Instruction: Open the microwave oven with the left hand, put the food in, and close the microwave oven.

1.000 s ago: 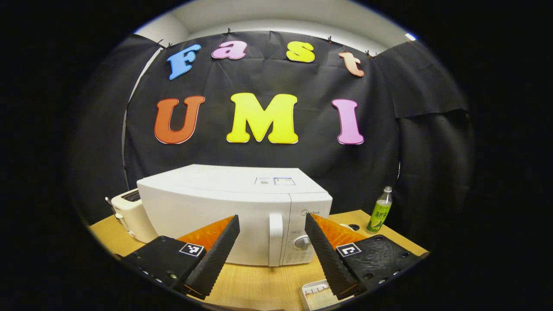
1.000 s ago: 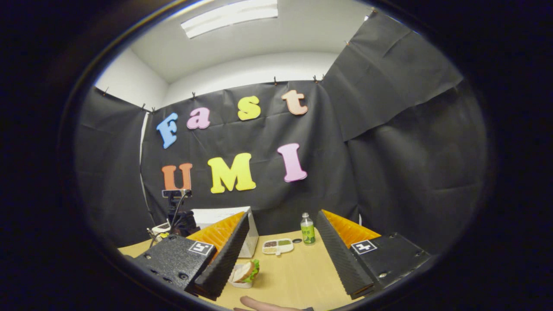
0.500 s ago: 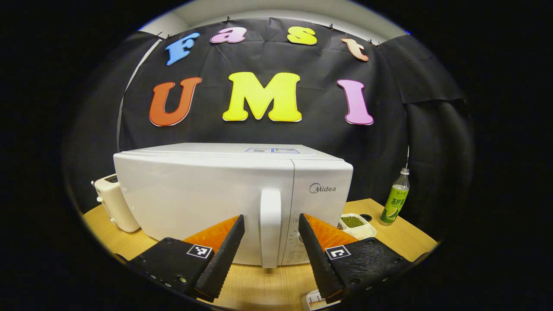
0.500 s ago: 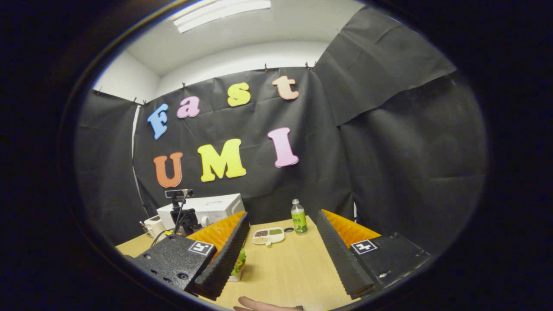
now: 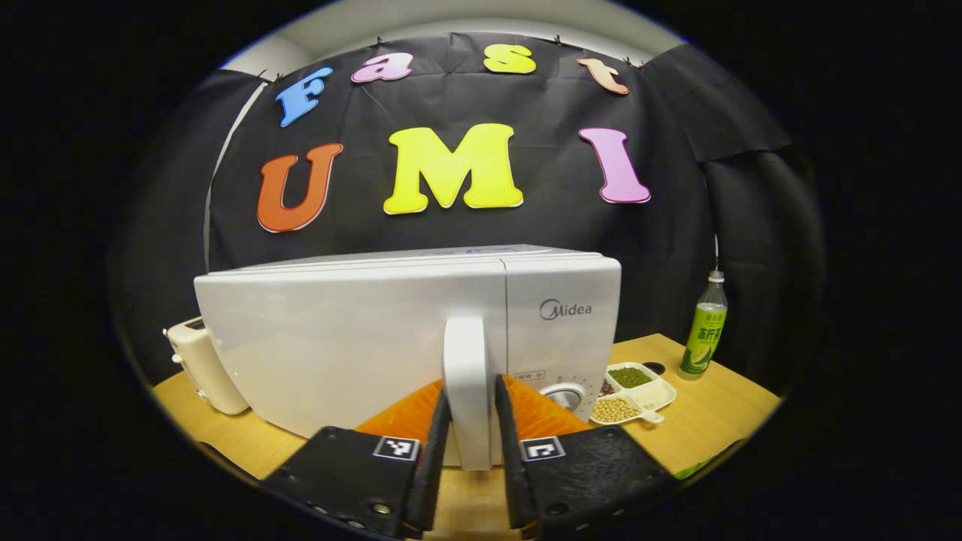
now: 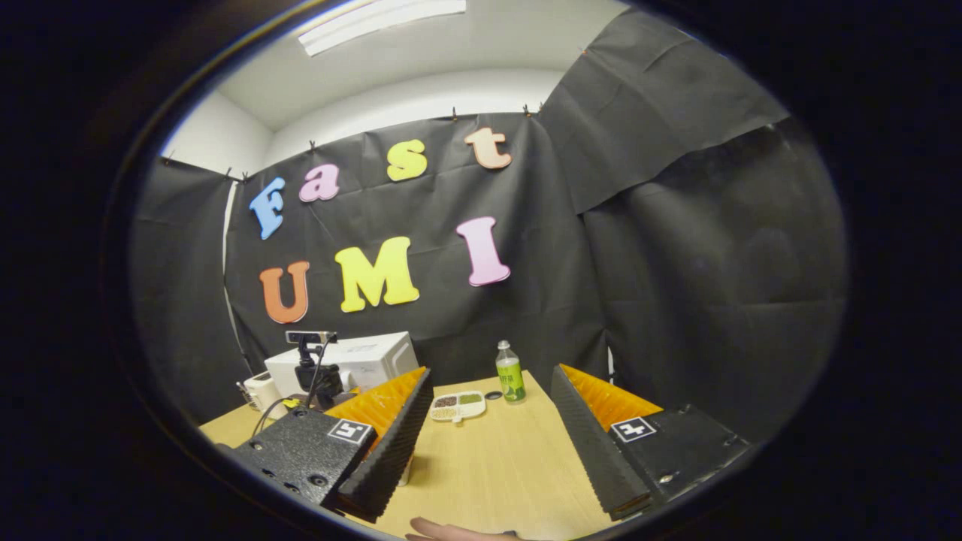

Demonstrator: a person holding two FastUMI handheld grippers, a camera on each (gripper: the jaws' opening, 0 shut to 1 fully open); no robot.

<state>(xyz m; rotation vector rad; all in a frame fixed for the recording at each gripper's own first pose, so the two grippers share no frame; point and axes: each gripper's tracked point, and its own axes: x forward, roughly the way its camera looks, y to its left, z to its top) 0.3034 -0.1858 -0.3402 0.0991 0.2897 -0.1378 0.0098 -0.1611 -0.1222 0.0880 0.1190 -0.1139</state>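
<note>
Left claw clamps the microwave door handle; right claw gapes empty above the bench, green bottle beyond.

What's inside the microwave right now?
Cannot tell: the microwave door is closed and opaque, hiding the inside. The left gripper is closed on the door handle, not yet pulled.

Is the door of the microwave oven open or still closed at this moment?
Closed. The door lies flush with the control panel; no interior is visible. The left tool grips the door handle.
</note>
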